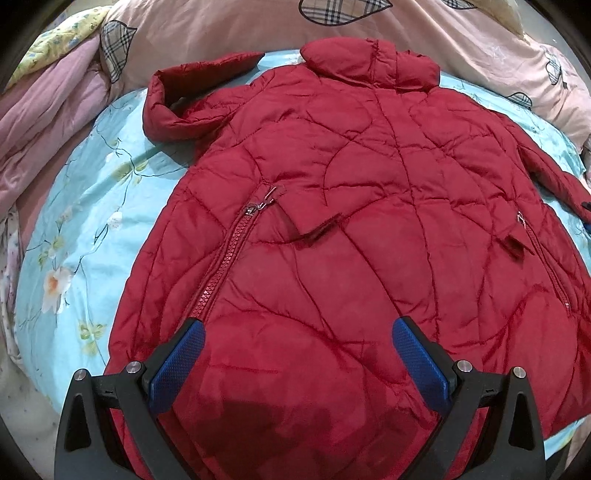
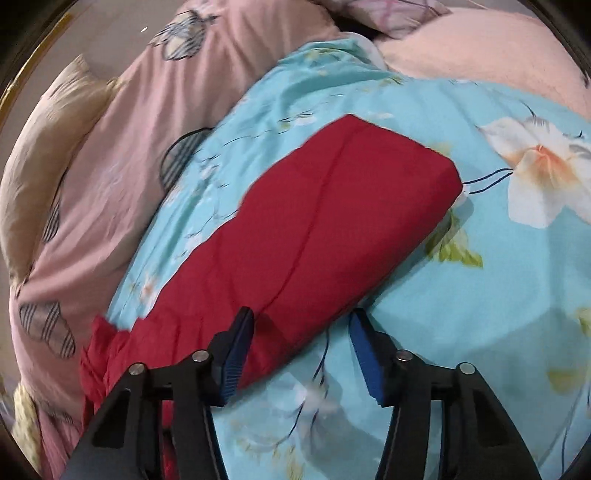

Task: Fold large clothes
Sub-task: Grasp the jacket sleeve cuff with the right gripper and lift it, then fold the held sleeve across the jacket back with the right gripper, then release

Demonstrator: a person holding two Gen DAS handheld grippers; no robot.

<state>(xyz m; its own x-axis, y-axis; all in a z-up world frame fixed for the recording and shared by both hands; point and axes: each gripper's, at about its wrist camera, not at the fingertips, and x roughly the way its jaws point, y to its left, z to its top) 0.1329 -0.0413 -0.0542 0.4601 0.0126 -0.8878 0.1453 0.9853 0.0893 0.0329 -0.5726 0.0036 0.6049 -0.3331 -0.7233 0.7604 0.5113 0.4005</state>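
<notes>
Blue-padded fingers of the left tool (image 1: 298, 336) are seen at the bottom of the left wrist view, spread wide apart and angled steeply down over the lower hem area of a red quilted puffer coat (image 1: 332, 206). Nothing is gripped between them; the coat's fabric simply lies below the gap. The coat is spread flat, front side up, on a light blue floral bedsheet (image 1: 85, 206), with its collar (image 1: 369, 64) toward the far side near a pink quilt (image 1: 229, 26). One sleeve (image 1: 173, 99) is bent near the shoulder at the left of that view. A pocket zipper (image 1: 225, 258) runs diagonally toward the left finger (image 1: 177, 358).

In the right wrist view, the right tool (image 2: 301, 349) is pointed down at a slant over the coat's other sleeve (image 2: 325, 221), which lies stretched out on the bedsheet with its cuff end (image 2: 436, 166) far from the camera. The jaws are partly open, no pad is seen pressing on the cloth, and the sleeve's near edge lies between the fingers. The view is motion-blurred. A pillow (image 2: 44, 166) lies at the left edge.
</notes>
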